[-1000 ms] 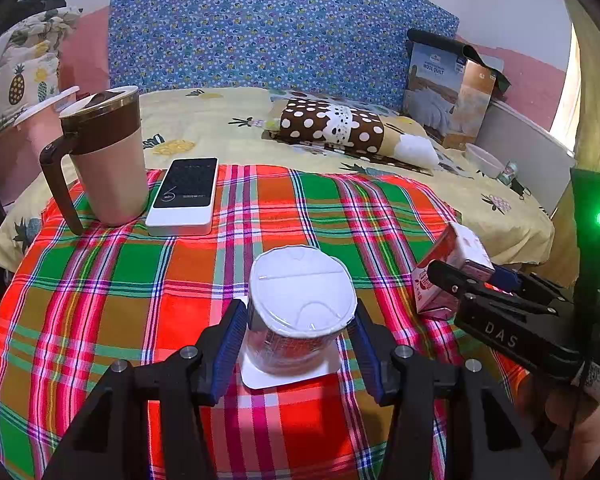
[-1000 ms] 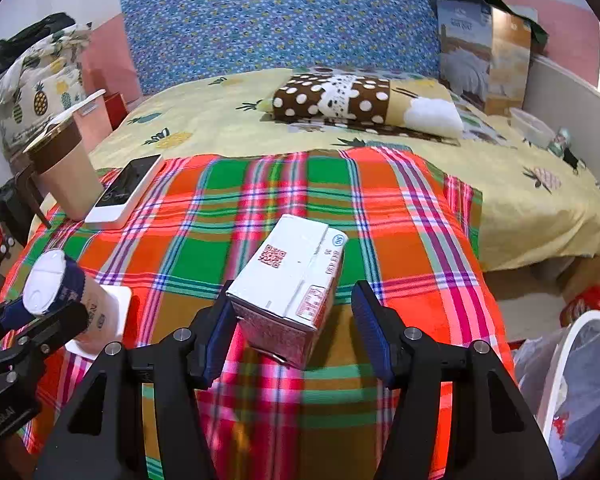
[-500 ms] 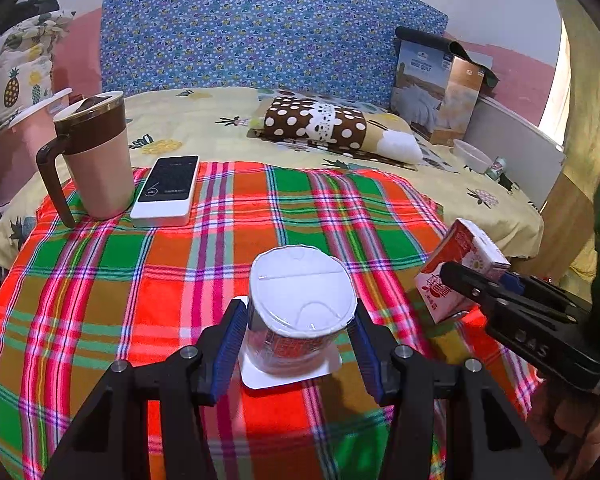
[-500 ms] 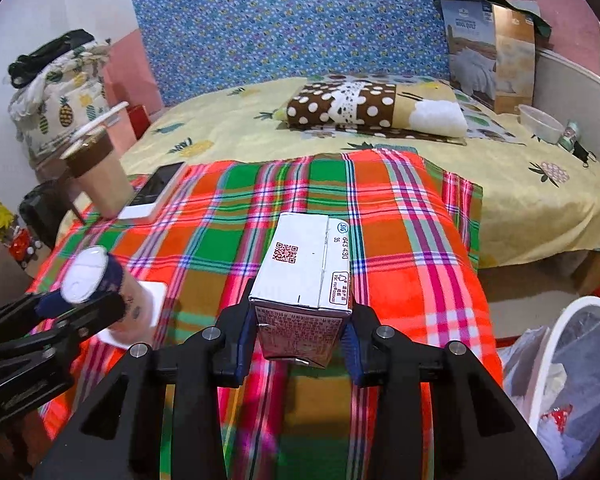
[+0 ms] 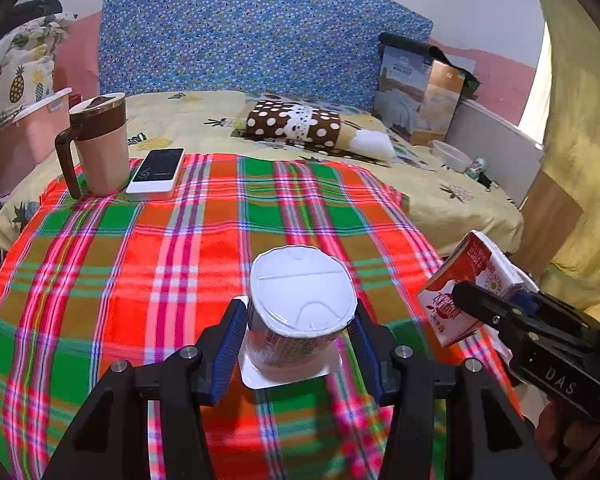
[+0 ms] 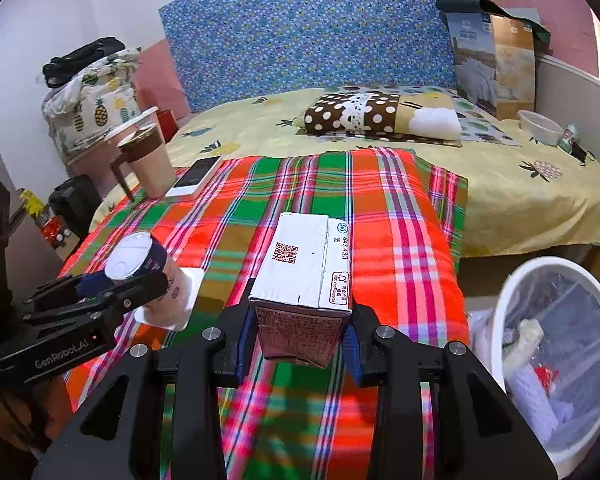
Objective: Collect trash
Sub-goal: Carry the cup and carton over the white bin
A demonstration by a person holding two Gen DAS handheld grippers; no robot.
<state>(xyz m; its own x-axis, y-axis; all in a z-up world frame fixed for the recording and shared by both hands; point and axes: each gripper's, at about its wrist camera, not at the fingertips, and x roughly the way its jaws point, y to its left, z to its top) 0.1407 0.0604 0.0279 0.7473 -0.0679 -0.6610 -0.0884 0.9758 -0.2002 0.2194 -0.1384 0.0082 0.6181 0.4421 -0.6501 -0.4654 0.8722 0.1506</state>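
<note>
Step in hand, as judged: carrying. Two pieces of trash are held clear of the plaid cloth (image 6: pixel 400 216) and are to be taken to the bin.

The bin (image 6: pixel 500 312), white-rimmed and lined with a clear bag, is seen low at the right of the right wrist view, beside the bed; crumpled waste already lies in it. One bin is counted.

The carton (image 6: pixel 304 284) is clamped between the pads of the right gripper (image 6: pixel 300 332), base toward the camera. The jaws have just been closing, and the carton is now pinched between them.

The cup (image 5: pixel 300 308), with its white foil lid, is pressed on both sides by the left gripper (image 5: pixel 300 340); a white square piece sits under it. One carton and one cup are counted.

A mug (image 5: pixel 100 144) and a phone (image 5: pixel 156 172) rest at the far left corner of the cloth, touching or nearly so; one of each, judged not trash.

Next move, as judged: each gripper is to be swung over the bin's rim before the jaws are released, the carton first, being nearer. The cup has the whole cloth to cross.
</note>
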